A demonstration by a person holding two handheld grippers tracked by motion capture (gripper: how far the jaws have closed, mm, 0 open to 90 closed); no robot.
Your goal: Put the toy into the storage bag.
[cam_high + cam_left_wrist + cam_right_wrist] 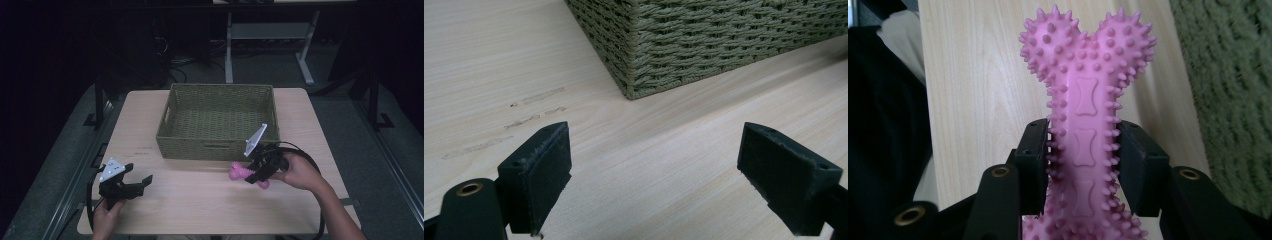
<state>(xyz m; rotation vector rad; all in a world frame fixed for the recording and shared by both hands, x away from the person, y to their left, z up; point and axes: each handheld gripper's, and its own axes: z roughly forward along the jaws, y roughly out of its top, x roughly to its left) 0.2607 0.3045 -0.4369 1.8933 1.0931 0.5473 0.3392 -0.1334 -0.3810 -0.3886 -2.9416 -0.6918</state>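
A pink spiky bone-shaped toy (240, 173) hangs just above the table in front of the woven basket (170, 131), with my right gripper (259, 171) shut on its shaft. In the right gripper view the toy (1084, 95) stands up between the two black pads (1034, 160), which press on its sides, its knobbed end pointing away. My left gripper (136, 182) rests near the table's front left corner, open, with nothing between its fingers. In the left gripper view its pads (544, 165) stand wide apart over bare wood, facing a corner of the basket (684, 45).
The green woven basket sits at the middle back of the light wooden table (200, 200). A cable (310, 165) loops behind my right hand. Dark floor and a desk frame (270, 45) lie beyond the table's far edge.
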